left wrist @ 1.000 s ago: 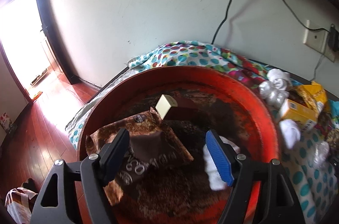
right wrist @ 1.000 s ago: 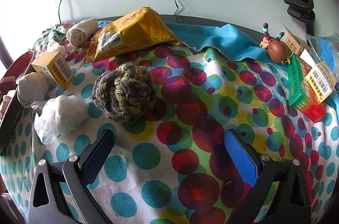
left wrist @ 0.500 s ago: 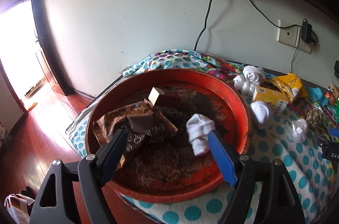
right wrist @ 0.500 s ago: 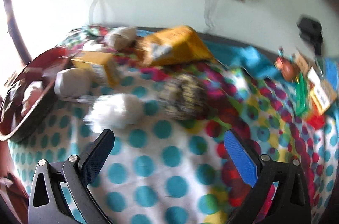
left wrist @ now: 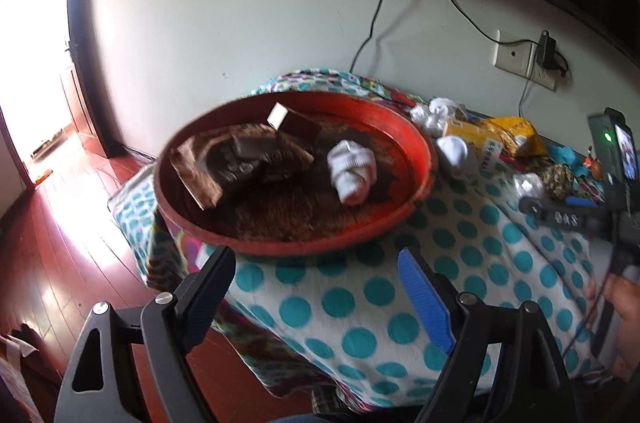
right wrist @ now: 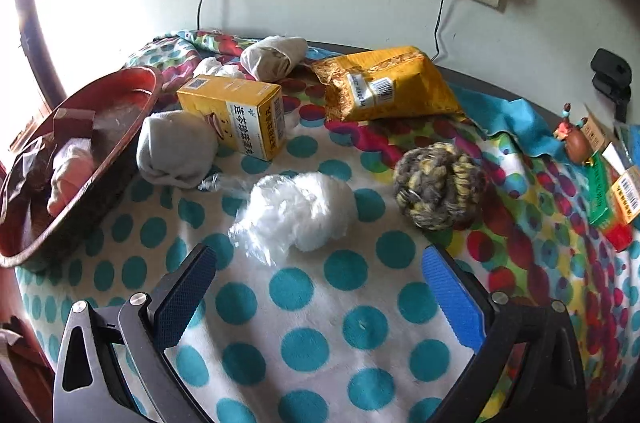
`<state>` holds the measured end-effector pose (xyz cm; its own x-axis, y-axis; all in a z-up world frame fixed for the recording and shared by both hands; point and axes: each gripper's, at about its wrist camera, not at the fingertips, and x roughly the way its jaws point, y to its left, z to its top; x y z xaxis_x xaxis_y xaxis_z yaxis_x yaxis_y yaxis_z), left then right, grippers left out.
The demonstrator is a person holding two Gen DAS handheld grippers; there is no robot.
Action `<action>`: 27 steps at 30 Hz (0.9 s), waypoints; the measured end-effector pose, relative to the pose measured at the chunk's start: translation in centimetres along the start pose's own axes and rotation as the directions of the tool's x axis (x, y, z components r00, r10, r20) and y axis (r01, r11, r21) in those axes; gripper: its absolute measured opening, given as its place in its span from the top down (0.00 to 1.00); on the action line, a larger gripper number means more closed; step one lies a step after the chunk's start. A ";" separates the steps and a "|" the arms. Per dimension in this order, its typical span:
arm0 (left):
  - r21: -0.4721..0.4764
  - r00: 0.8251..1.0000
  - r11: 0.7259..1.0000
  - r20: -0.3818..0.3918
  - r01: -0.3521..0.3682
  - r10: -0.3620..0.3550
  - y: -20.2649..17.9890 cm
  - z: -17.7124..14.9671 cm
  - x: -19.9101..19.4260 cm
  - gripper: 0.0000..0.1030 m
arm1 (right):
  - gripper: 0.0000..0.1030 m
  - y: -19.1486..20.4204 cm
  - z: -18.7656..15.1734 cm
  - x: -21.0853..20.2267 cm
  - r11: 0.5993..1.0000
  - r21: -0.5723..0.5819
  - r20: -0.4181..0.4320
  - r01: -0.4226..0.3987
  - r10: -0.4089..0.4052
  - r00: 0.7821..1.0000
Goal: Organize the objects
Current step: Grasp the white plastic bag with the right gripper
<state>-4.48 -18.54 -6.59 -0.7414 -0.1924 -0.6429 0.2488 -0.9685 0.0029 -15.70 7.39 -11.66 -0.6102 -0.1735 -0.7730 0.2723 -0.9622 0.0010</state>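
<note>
Left gripper (left wrist: 316, 283): your jaws are opening, nothing between them; they hang at the near table edge, just short of the red basin (left wrist: 424, 159).
Right gripper (right wrist: 318, 281): your jaws stand spread and empty above the dotted cloth (right wrist: 304, 335).
White sock roll (left wrist: 352, 171): it lies inside the red basin, right of the brown packets (left wrist: 208, 163).
Plastic-wrapped white ball (right wrist: 302, 213): it sits on the cloth just ahead of your right gripper.
Yarn ball (right wrist: 438, 191): right of the white ball, near it.
Grey sock roll (right wrist: 176, 151): touching the yellow box (right wrist: 236, 111), beside the basin.
</note>
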 end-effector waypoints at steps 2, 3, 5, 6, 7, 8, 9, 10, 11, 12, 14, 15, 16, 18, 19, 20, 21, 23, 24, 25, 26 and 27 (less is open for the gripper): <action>0.024 1.000 1.000 0.003 0.007 -0.007 -0.5 -0.1 0.3 0.17 | 0.01 0.5 0.4 0.8 1.000 0.008 -0.021 0.001 0.000 1.000; 0.028 1.000 1.000 0.004 0.005 -0.005 -0.6 -0.3 0.3 0.17 | 0.01 0.7 0.6 1.2 1.000 0.008 -0.030 0.001 -0.001 1.000; 0.017 1.000 1.000 -0.010 0.025 -0.024 -0.6 -0.5 0.7 0.17 | 0.03 1.3 1.0 2.0 1.000 0.008 -0.043 0.006 -0.005 0.999; 0.014 0.999 1.000 -0.018 0.028 -0.028 -0.6 -0.7 0.9 0.17 | 0.10 1.5 1.1 2.2 1.000 0.008 -0.049 0.002 -0.002 0.999; 0.014 0.999 1.000 -0.024 0.026 -0.025 -0.6 -0.8 1.0 0.17 | 0.14 1.8 1.1 2.7 1.000 0.005 -0.062 -0.009 0.009 0.998; 0.016 0.999 1.000 -0.030 0.024 -0.023 -0.6 -1.0 1.2 0.17 | 0.18 2.0 1.2 2.8 1.000 -0.006 -0.060 0.001 -0.002 0.998; 0.017 0.999 1.000 -0.036 0.024 -0.023 -0.5 -1.1 1.4 0.17 | 0.25 2.3 1.2 2.8 1.000 -0.018 -0.049 -0.006 0.005 0.999; 0.016 0.999 1.000 -0.038 0.024 -0.023 -0.5 -1.1 1.5 0.17 | 0.28 2.5 1.3 2.8 1.000 -0.024 -0.044 -0.010 0.009 0.999; 0.015 0.999 1.000 -0.038 0.023 -0.022 -0.5 -1.1 1.6 0.17 | 0.33 2.8 1.3 2.8 0.999 -0.035 -0.041 -0.015 0.014 0.999; 0.014 0.999 1.000 -0.038 0.023 -0.022 -0.5 -1.1 1.6 0.17 | 0.40 2.9 1.4 2.7 0.999 -0.042 -0.040 -0.016 0.015 0.999; 0.011 0.999 1.000 -0.040 0.024 -0.024 -0.5 -1.1 1.7 0.17 | 0.52 3.3 1.6 2.6 0.998 -0.065 -0.031 -0.019 0.017 0.999; 0.011 0.999 1.000 -0.041 0.026 -0.026 -0.5 -1.2 1.7 0.17 | 0.57 3.5 1.6 2.5 0.997 -0.078 -0.026 -0.012 0.010 1.000; 0.012 0.999 1.000 -0.043 0.027 -0.027 -0.6 -1.2 1.7 0.17 | 0.58 3.9 1.6 2.4 0.995 -0.099 -0.020 -0.009 0.007 1.000; 0.016 0.999 1.000 -0.042 0.025 -0.025 -0.7 -1.3 1.6 0.17 | 0.59 4.3 1.5 1.8 0.992 -0.129 -0.004 -0.009 0.009 1.000; 0.017 0.999 1.000 -0.038 0.025 -0.025 -0.7 -1.3 1.5 0.17 | 0.59 4.6 1.5 1.3 0.990 -0.144 0.012 -0.002 0.004 1.000; 0.017 0.999 1.000 -0.031 0.025 -0.025 -0.8 -1.3 1.4 0.17 | 0.60 4.9 1.5 0.9 0.988 -0.155 0.026 0.003 0.001 1.000; 0.017 0.999 1.000 -0.029 0.025 -0.025 -0.8 -1.2 1.4 0.17 | 0.60 5.1 1.5 0.4 0.987 -0.163 0.038 0.007 0.000 0.999; 0.016 0.999 1.000 -0.028 0.026 -0.025 -0.9 -1.2 1.3 0.17 | 0.60 5.8 1.8 -0.7 0.983 -0.184 0.064 0.011 0.001 0.998; 0.017 0.999 1.000 -0.029 0.026 -0.025 -0.9 -1.3 1.3 0.17 | 0.60 6.2 2.0 -1.1 0.981 -0.194 0.072 0.015 -0.001 0.997; 0.017 0.999 0.999 -0.029 0.029 -0.028 -0.9 -1.3 1.3 0.17 | 0.60 6.6 2.1 -1.7 0.979 -0.205 0.084 0.022 -0.005 0.996; 0.017 0.999 0.999 -0.028 0.029 -0.029 -1.0 -1.3 1.2 0.17 | 0.60 7.1 2.3 -2.1 0.977 -0.211 0.095 0.024 -0.004 0.995; 0.018 0.999 0.999 -0.026 0.028 -0.028 -1.0 -1.3 1.1 0.17 | 0.60 7.4 2.4 -2.5 0.977 -0.214 0.103 0.022 0.000 0.995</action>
<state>-4.79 -17.61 -8.29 -0.7315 -0.1611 -0.6626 0.2165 -0.9763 -0.0016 -13.93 0.21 -8.19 -0.6836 -0.1941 -0.7036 0.4118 -0.8985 -0.1522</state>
